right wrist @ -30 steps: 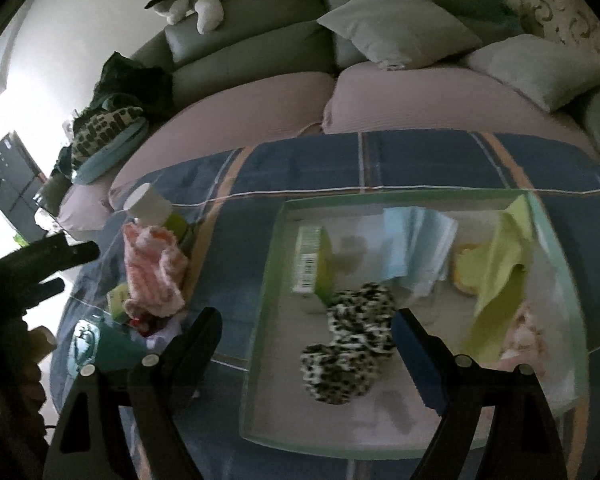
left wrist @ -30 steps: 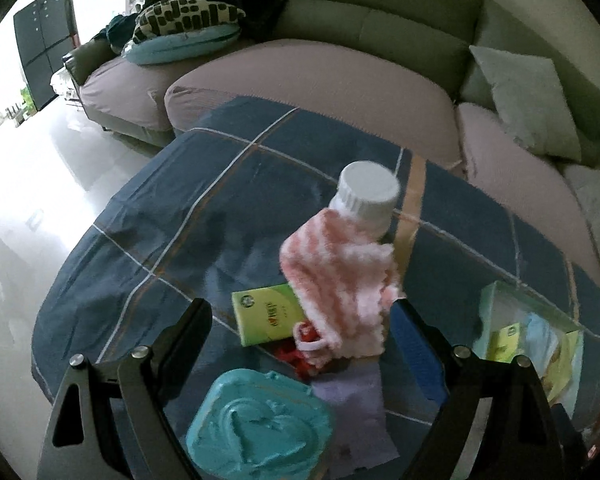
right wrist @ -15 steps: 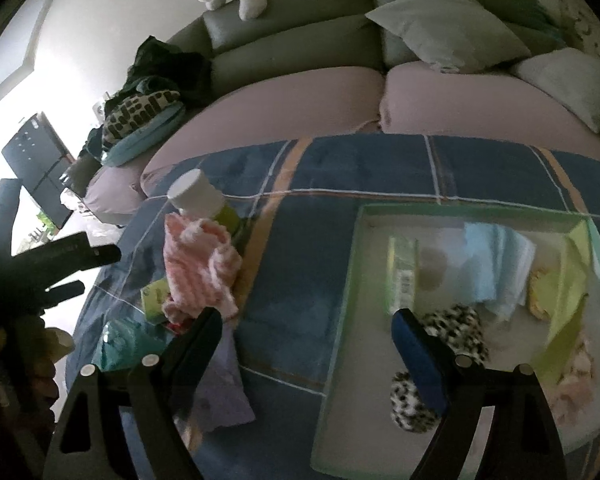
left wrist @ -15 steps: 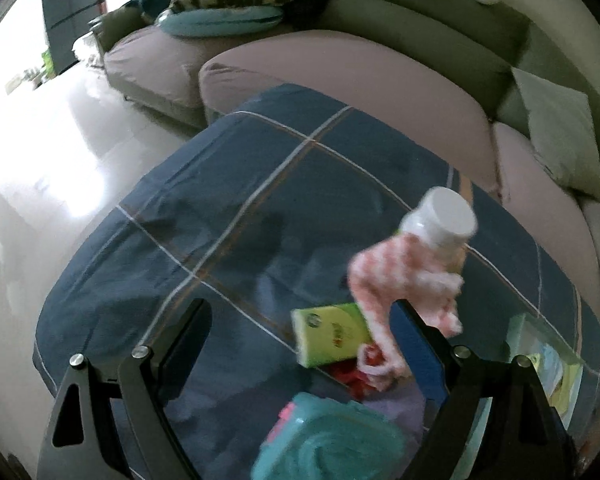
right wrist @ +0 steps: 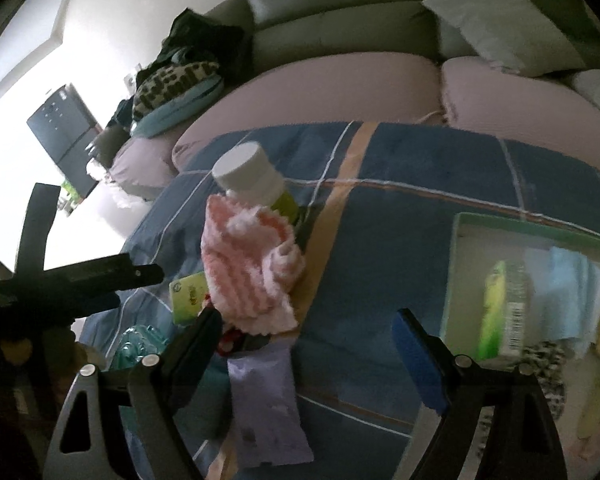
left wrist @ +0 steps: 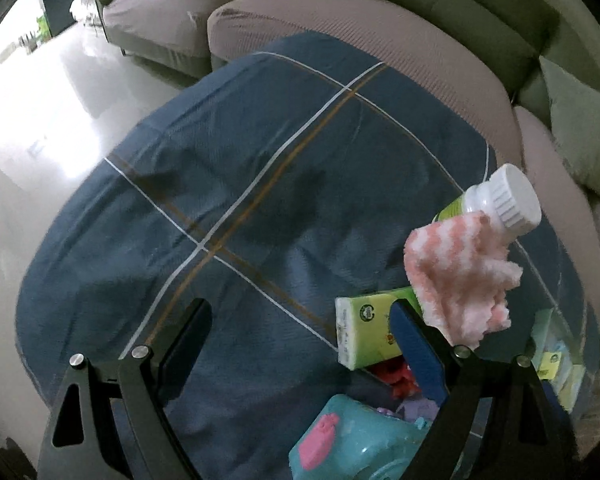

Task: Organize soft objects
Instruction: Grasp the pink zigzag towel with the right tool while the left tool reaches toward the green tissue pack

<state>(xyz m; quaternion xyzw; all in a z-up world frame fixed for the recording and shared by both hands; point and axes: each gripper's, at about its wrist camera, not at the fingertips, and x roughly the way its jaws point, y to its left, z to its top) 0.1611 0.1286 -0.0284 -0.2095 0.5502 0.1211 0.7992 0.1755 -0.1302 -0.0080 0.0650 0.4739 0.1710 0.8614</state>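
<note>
Both sets of fingers are spread wide with nothing between them, left gripper [left wrist: 300, 344] and right gripper [right wrist: 308, 352]. One pink striped sock [right wrist: 248, 272] is draped on one white-capped bottle [right wrist: 248, 176], near one tray [right wrist: 456, 264] on the table. I'd pinch the fluffy bulk, lift straight off so the bottle doesn't tip.

Left gripper [left wrist: 302, 320]: now over bare blue plaid cloth [left wrist: 260, 184], pink striped sock [left wrist: 458, 276] off to its right. Right gripper [right wrist: 308, 334]: shifted from green tray [right wrist: 458, 264] toward the sock.
</note>
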